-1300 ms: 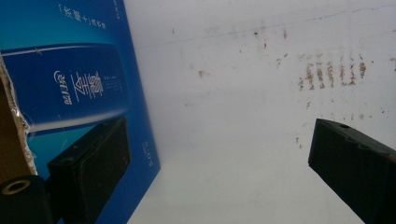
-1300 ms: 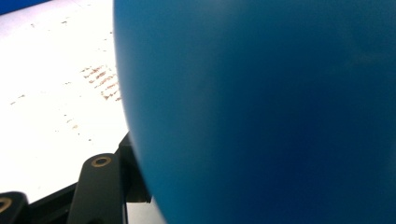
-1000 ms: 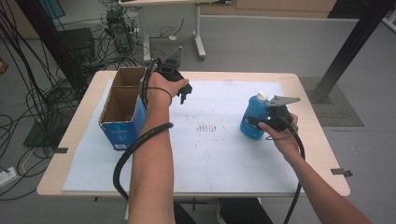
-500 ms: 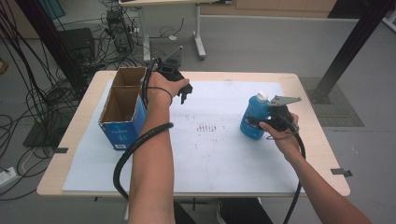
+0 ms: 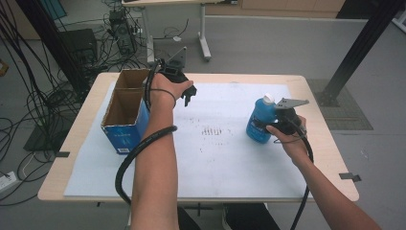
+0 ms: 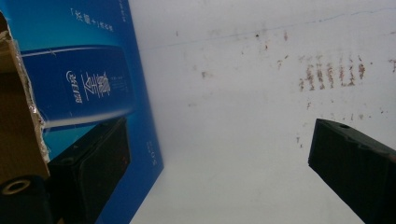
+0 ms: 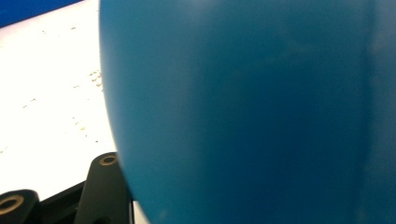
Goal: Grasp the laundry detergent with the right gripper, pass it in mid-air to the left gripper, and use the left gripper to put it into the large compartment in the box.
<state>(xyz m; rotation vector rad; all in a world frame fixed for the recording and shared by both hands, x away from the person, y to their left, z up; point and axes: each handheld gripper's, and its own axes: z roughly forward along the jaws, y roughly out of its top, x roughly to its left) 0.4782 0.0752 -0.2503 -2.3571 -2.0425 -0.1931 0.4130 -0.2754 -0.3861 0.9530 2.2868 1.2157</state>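
At table's right, blue bottle (image 5: 261, 122) upright, pinched in right claw (image 5: 274, 125); left claw (image 5: 187, 96) spread, empty.

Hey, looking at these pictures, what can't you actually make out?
- Right gripper view: the blue bottle sits so close that the right gripper's far jaw is hidden.
- High view: the hand covers the left gripper, hiding its jaw gap.
- High view: the box floor is in shadow.
- Left gripper view: the box's print is cut off by the frame's edge.
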